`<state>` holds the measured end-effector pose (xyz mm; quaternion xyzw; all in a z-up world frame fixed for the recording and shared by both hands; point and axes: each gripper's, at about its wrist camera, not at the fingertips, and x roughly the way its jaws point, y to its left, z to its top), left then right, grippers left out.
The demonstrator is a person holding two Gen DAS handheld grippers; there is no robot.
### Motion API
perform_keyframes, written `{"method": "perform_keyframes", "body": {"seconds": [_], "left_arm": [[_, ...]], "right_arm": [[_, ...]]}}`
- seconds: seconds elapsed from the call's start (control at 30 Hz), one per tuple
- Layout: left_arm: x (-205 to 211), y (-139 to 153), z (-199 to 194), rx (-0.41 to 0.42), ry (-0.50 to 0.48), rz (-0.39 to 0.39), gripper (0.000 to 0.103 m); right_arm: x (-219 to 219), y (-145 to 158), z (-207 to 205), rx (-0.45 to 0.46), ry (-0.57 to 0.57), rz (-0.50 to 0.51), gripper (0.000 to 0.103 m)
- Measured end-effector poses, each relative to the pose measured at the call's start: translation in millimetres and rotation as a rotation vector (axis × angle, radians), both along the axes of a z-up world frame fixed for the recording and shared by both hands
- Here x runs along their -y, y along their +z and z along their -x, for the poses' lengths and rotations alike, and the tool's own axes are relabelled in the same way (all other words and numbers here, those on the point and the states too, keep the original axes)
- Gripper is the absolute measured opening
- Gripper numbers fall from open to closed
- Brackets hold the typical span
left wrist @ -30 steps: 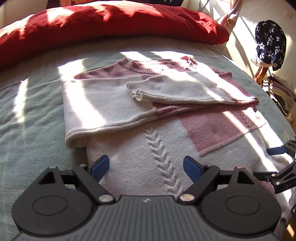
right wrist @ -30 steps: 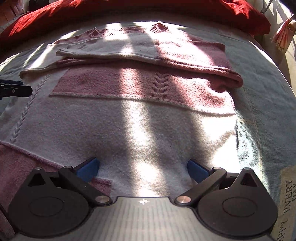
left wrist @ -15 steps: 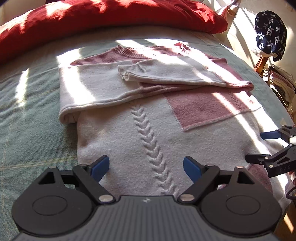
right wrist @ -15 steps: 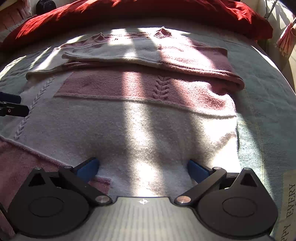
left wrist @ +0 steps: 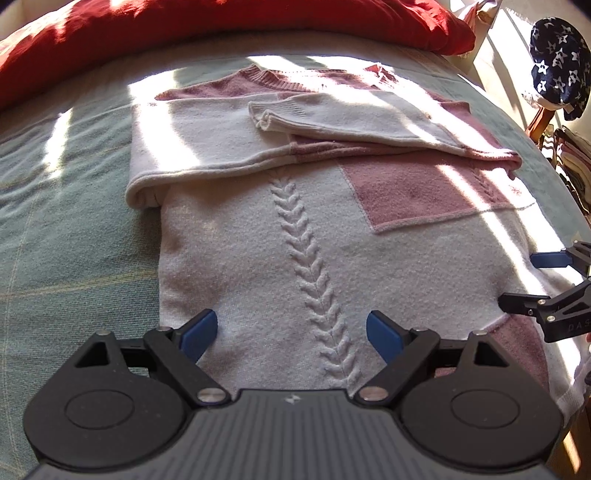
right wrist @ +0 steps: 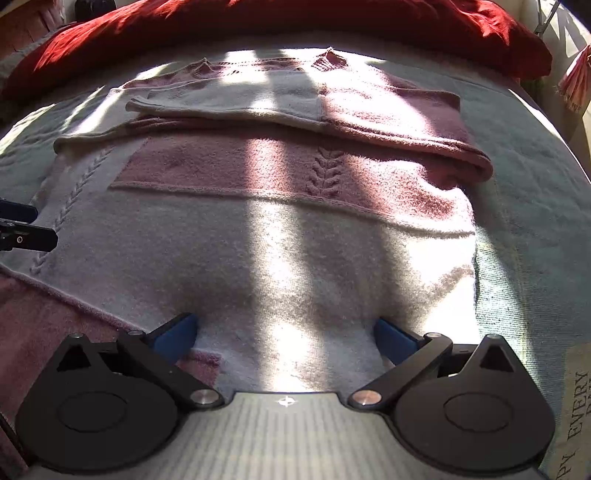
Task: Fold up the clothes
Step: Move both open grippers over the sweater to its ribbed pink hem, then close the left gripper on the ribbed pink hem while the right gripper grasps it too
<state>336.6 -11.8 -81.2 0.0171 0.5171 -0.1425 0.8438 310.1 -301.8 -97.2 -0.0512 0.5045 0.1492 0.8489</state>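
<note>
Sunlight stripes a bed (left wrist: 55, 236) with a pale green cover and a red duvet (left wrist: 184, 33) at its far end. On it lies a cream-and-pink sweater (left wrist: 258, 240), sleeves folded across its chest. Left tongs (left wrist: 291, 336) and right tongs (right wrist: 284, 338) both gape wide over its lower part, gripping nothing; whether the pads brush the knit is unclear.

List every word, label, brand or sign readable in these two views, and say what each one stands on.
"EVERY": printed sideways on the pale label on the bed cover, lower right of the right wrist view.
Letters before it, perhaps "PPY", and a second line beside it: cut off by the frame edge, not readable whole.
"DAS": faint raised letters on the right gripper's black arm, left wrist view; the rest runs out of frame.
Sweater: no text visible.
</note>
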Motion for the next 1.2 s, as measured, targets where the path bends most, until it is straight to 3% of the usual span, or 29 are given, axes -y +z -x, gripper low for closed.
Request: {"method": "perform_keyframes", "body": {"seconds": [0.23, 0.43, 0.67, 0.93, 1.07, 1.2], "left_arm": [[5, 13, 13, -0.007, -0.011, 0.016, 0.088], [25, 22, 44, 0.062, -0.146, -0.057, 0.088], [34, -4, 80, -0.024, -0.216, -0.096, 0.088], [29, 2, 120, -0.094, -0.240, -0.135, 0.092], [38, 16, 119, -0.026, -0.304, -0.089, 0.092], [56, 13, 115, -0.001, -0.379, -0.036, 0.092]], "right_arm": [[-4, 5, -4, -0.032, 0.003, 0.027, 0.103], [-24, 30, 6, 0.040, 0.135, 0.037, 0.103], [-39, 15, 28, 0.007, 0.284, 0.078, 0.103], [-15, 15, 62, -0.069, 0.352, 0.117, 0.103], [-16, 25, 69, -0.036, 0.397, 0.097, 0.103], [-29, 25, 69, -0.030, 0.437, 0.067, 0.103]]}}
